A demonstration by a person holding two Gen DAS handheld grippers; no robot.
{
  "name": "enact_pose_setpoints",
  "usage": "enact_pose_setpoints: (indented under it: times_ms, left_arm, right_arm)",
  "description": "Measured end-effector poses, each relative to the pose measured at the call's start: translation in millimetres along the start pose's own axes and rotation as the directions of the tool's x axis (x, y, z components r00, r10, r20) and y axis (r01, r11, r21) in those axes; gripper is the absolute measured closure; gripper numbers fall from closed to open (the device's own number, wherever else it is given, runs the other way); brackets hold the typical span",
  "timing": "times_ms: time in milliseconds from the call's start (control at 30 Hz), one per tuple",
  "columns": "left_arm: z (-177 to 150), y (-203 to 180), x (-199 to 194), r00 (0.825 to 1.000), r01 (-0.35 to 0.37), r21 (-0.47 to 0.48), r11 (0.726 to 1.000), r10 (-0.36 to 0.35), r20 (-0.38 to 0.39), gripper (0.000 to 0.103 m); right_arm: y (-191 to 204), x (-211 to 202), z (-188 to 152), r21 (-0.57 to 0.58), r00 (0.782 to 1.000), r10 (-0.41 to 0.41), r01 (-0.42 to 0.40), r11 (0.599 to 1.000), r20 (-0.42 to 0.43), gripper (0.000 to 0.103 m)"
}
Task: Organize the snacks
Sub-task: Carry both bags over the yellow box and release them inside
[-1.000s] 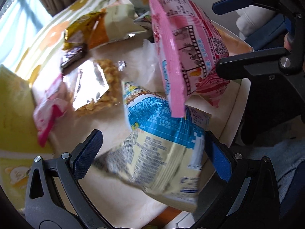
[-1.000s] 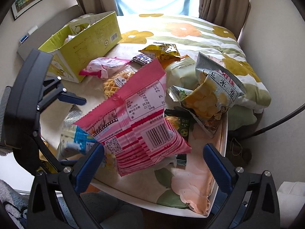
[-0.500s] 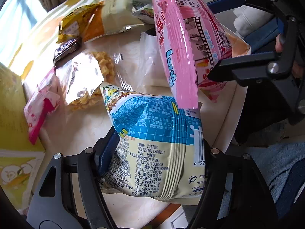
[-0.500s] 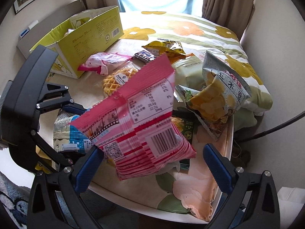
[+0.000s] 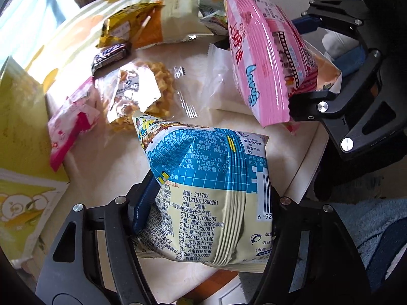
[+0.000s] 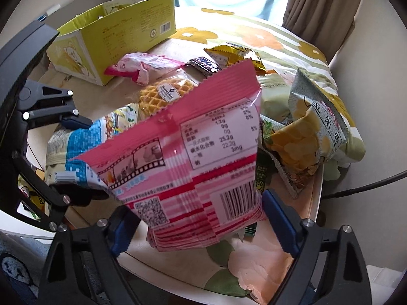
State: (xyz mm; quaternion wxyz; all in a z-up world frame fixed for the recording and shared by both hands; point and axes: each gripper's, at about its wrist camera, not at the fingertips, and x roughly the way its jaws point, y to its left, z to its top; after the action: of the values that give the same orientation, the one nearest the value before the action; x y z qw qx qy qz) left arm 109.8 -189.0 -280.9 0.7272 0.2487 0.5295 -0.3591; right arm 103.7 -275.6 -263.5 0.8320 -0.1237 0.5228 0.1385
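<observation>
Two packets held above the surface [image 6: 254,261] — left gripper [image 5: 206,211] clamped on the blue-and-cream snack bag [image 5: 208,190], right gripper [image 6: 201,221] clamped on the pink snack bag [image 6: 193,162]; yellow box [image 6: 117,40] beyond.

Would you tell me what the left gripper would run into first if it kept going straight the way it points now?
Probably the waffle snack in clear wrap, just beyond the tip of the blue and cream bag that the left gripper holds. That bag would touch it first; depth is hard to judge.
</observation>
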Motion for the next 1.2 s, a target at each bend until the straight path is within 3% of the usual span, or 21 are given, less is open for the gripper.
enact_pose_setpoints:
  times_ms: [200, 600, 900, 1200]
  left_arm:
    - [2, -4, -12, 1.000, -0.027, -0.031, 0.999, 0.027, 0.014, 0.038]
    - [11, -3, -72, 0.990, -0.095, -0.135, 0.986, 0.108, 0.092, 0.038]
    - [17, 22, -145, 0.952, -0.185, -0.255, 0.949, 0.237, 0.192, 0.038]
    - [4, 118, -204, 0.911, -0.199, -0.397, 0.896, 0.318, 0.261, 0.038]
  right_arm:
    - [-2, -8, -3, 0.007, 1.000, 0.009, -0.009, 1.000, 0.018, 0.029]
    - [-7, -57, 12, 0.016, 0.996, 0.006, -0.007, 1.000, 0.090, 0.030]
    - [3, -109, 61, -0.038, 0.978, 0.020, -0.012, 0.999, 0.205, 0.030]
    - [35, -125, 139, -0.064, 0.956, 0.030, -0.012, 0.998, 0.291, 0.030]
